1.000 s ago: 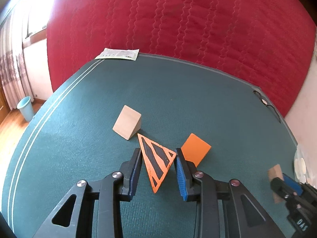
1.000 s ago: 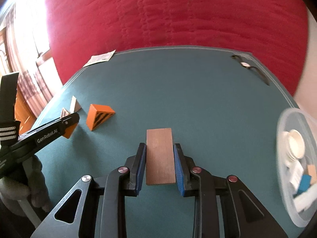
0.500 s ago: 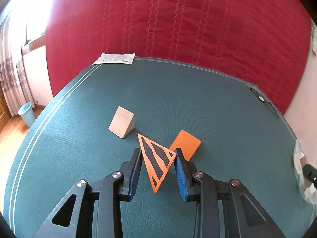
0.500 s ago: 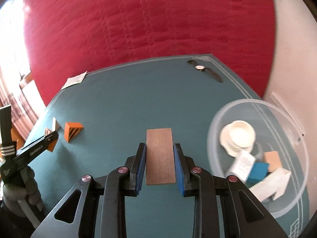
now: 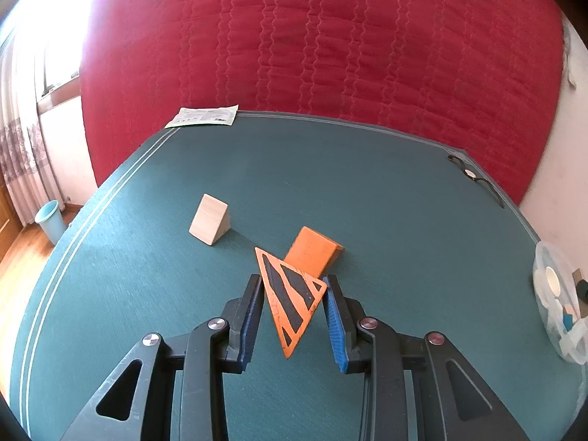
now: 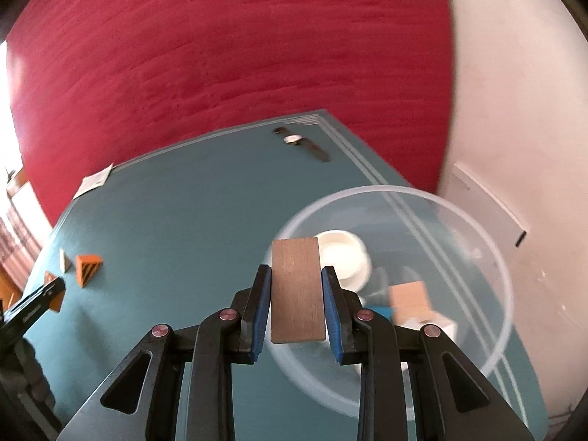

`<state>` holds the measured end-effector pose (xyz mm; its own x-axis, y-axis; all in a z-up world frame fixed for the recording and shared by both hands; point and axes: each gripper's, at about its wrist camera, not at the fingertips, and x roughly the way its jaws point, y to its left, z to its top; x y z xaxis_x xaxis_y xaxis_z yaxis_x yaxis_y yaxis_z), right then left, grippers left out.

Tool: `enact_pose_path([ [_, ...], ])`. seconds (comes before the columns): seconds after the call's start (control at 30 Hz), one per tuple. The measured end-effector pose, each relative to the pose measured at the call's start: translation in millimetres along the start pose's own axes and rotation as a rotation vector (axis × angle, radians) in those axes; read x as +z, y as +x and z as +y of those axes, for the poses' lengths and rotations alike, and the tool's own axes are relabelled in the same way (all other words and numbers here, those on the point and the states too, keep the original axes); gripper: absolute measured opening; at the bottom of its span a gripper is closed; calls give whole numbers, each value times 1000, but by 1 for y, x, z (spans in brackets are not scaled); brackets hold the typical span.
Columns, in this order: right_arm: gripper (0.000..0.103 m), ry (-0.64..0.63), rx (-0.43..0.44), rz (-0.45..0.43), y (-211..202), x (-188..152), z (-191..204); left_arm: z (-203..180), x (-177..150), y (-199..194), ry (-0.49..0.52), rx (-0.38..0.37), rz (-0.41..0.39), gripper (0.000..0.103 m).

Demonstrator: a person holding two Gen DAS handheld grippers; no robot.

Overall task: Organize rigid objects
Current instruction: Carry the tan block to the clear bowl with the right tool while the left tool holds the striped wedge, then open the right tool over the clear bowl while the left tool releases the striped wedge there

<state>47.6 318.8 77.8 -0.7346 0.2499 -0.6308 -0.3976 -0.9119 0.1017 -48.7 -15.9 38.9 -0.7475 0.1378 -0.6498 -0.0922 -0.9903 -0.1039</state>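
My left gripper (image 5: 294, 286) is shut on an orange triangular block with black stripes (image 5: 288, 294), held above the green table. Just beyond it an orange wedge (image 5: 312, 250) lies on the table, and a pale wooden wedge (image 5: 210, 219) sits further left. My right gripper (image 6: 296, 279) is shut on a flat brown wooden block (image 6: 297, 290), held over the near rim of a clear plastic bowl (image 6: 492, 257). Inside the bowl are a white cup (image 6: 345, 253), a tan cube (image 6: 408, 296) and a blue piece (image 6: 380, 310). The left gripper shows at the right wrist view's left edge.
A wristwatch (image 6: 299, 141) lies near the table's far right corner. A paper leaflet (image 5: 204, 115) rests at the far left edge. A red quilt (image 5: 330, 44) hangs behind the table. A blue waste bin (image 5: 49, 220) stands on the floor at left.
My right gripper has swung to the right with the brown block, from over bare table to above the clear bowl. My left gripper has drifted slightly with the striped triangle.
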Motion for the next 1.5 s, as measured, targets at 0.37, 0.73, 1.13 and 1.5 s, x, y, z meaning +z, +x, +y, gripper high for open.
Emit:
enact_pose_path([
  [0.37, 28, 100, -56, 11, 9, 0, -54, -20, -1, -3, 27, -12, 18, 35],
  [0.73, 36, 145, 7, 59, 33, 0, -80, -45, -5, -4, 67, -19, 28, 35],
  [1.13, 54, 181, 52, 31, 22, -13, -104, -99, -9, -4, 159, -89, 62, 35],
  [1.5, 61, 51, 52, 50, 17, -24, -91, -145, -16, -7, 252, -171, 88, 35],
])
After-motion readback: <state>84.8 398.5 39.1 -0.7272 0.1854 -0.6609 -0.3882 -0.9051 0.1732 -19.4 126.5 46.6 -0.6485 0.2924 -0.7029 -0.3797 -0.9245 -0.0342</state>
